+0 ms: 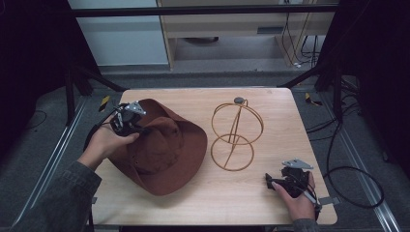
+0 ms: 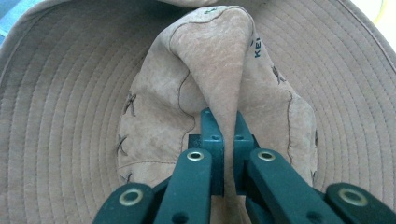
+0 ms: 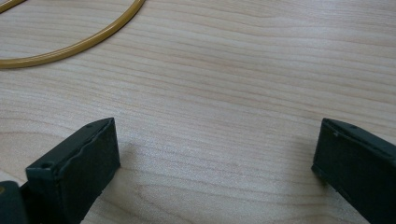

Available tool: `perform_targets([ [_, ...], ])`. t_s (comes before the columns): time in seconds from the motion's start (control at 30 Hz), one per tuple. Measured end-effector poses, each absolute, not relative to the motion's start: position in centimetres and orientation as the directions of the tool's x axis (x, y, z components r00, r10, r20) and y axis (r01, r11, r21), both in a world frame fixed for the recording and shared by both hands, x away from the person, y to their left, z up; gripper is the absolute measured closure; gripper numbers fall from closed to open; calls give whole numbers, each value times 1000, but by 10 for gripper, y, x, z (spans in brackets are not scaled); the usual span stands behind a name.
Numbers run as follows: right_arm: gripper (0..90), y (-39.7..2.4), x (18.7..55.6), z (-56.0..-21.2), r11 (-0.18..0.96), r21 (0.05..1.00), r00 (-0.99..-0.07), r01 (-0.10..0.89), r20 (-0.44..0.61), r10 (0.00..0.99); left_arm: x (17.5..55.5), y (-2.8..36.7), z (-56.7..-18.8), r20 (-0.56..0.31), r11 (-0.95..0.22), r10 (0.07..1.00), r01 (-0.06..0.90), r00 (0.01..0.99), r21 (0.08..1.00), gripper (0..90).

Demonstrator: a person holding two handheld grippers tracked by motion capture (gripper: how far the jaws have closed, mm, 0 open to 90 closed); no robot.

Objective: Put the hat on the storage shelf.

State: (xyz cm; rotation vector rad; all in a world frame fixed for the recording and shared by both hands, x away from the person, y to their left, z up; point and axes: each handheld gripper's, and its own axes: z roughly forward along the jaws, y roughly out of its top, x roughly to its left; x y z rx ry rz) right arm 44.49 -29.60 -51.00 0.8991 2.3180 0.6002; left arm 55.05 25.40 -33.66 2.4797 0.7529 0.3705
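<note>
Wooden table (image 1: 270,193) carries our work: the brown hat (image 1: 164,150) lies on its left half, and the wire stand (image 1: 236,136) rises just right of it, apart from the brim. We pinch a fold of the crown (image 2: 219,70) in the left gripper (image 1: 129,121), jaws clamped on it, probably to lift the hat toward the stand. Our right gripper (image 1: 275,182) rests at the near right with jaws wide and nothing between them, keeping clear.

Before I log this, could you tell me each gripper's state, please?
Left gripper: shut on the hat.
Right gripper: open, holding nothing.
</note>
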Motion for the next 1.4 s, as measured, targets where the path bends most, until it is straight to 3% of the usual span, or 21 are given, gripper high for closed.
perform_targets([
  [0.53, 6, -296, 445, -510, 672, 584, -608, 455, -349, 714, 526, 273, -302, 110, -670, 587, 405, 802, 622, 887],
  [1.4, 6, -296, 445, -510, 672, 584, -608, 455, -348, 714, 477, 278, -239, 175, -615, 548, 251, 818, 748, 887],
])
